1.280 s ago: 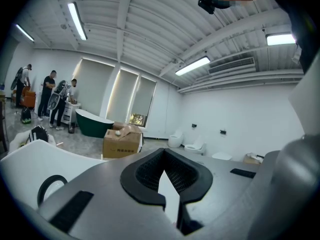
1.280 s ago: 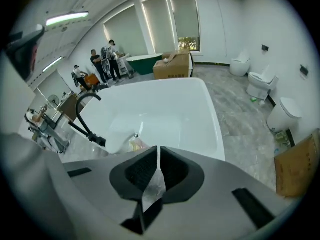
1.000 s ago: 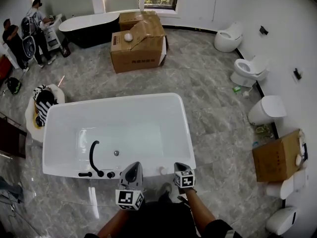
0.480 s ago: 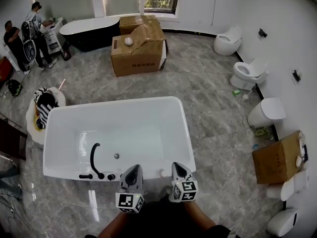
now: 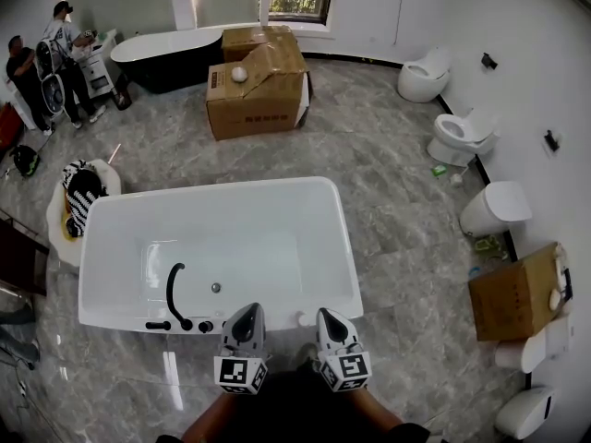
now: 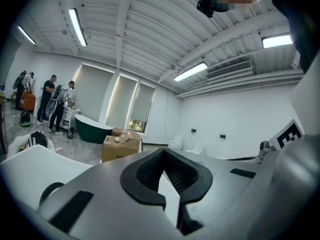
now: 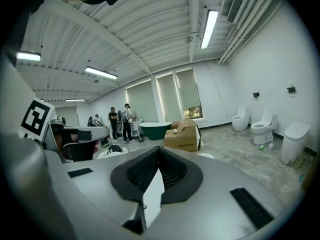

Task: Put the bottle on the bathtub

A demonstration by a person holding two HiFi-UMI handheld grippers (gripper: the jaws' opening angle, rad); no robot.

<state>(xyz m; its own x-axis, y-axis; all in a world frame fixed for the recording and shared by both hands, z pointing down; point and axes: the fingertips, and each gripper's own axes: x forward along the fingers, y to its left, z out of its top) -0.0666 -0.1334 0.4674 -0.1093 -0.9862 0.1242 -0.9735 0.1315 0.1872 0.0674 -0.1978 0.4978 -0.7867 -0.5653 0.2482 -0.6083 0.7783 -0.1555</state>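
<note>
Cardboard box [image 5: 259,100] on grey floor [image 5: 388,192], dark tub [image 5: 171,53] behind, toilets [image 5: 462,135] at right, two people [image 5: 66,53] far left.

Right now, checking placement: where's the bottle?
Head view: the white bottle sits on the near bathtub rim, right of the black faucet, just beside the right gripper.

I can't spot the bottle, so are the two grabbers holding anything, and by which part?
Nothing is held. The left gripper and the right gripper both have their jaws closed together, with nothing between them.
</note>
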